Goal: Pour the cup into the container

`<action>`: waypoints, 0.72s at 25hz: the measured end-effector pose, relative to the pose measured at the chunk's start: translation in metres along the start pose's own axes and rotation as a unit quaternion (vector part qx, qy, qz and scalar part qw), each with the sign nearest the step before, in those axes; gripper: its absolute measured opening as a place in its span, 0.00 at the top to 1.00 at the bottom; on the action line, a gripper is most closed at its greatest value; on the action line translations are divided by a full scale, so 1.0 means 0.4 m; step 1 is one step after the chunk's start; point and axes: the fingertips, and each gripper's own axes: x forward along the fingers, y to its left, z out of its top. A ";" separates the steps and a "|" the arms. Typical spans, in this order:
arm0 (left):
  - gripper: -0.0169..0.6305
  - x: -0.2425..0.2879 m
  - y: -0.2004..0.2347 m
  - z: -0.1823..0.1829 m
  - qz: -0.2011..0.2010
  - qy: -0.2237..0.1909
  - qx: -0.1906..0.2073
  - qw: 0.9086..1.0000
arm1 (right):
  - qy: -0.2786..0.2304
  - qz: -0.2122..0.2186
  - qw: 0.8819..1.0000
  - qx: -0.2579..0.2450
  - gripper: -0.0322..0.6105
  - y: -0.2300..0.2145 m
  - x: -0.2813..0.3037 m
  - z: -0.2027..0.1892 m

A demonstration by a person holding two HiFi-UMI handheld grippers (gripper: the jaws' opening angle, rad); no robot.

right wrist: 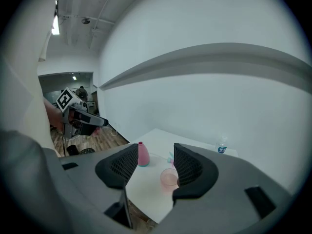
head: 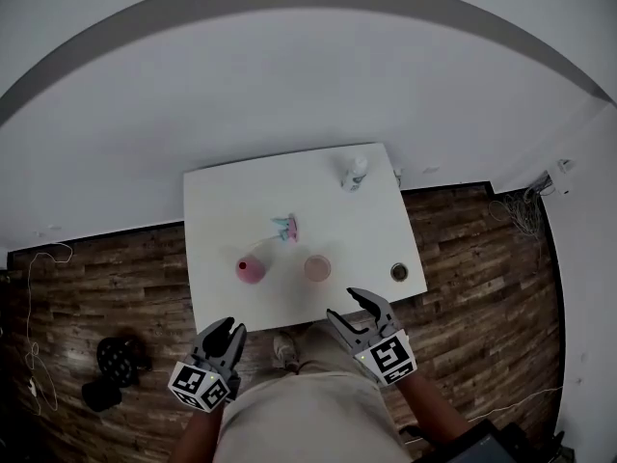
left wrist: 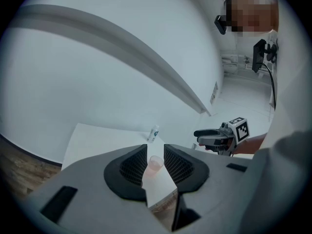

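White wall [head: 289, 85] and brown wood-plank floor [head: 482, 258] surround one white rectangular surface [head: 231, 210], seen from above in the head view. Five things stand on it. One translucent pink plastic cup [head: 317, 267] sits upright near the front edge. One opaque pink cone-shaped container with a narrow neck [head: 251, 270] stands to the cup's left, apart from it. One small teal-and-pink item [head: 286, 228], too small to identify, lies behind and between them. One clear plastic bottle with a pale cap [head: 354, 173] stands near the far right corner. One small dark round object [head: 399, 272] rests by the right edge, level with the cup.

Two grippers are held just off the front edge, each carrying one marker cube. The left gripper [head: 231, 330] has its jaws released with nothing grasped; in its own view the cup shows far off through the gap. The right gripper [head: 353, 306] also has its jaws parted and empty. In its own view the cup and the container stand on the surface beyond the pads, with the cup nearer the right-hand pad and untouched. Two black objects [head: 120, 355] lie on the floor at the left.
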 end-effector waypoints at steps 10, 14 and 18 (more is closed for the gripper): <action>0.79 0.089 -0.027 0.015 0.073 -0.013 -0.028 0.997 | 0.049 0.098 0.991 -0.077 0.56 -0.091 0.094 -0.078; 0.78 0.130 -0.033 0.012 0.099 -0.012 -0.032 0.995 | 0.068 0.138 0.982 -0.113 0.52 -0.120 0.141 -0.126; 0.78 0.152 -0.036 0.001 0.125 -0.009 -0.034 0.992 | 0.082 0.174 0.971 -0.139 0.48 -0.132 0.180 -0.178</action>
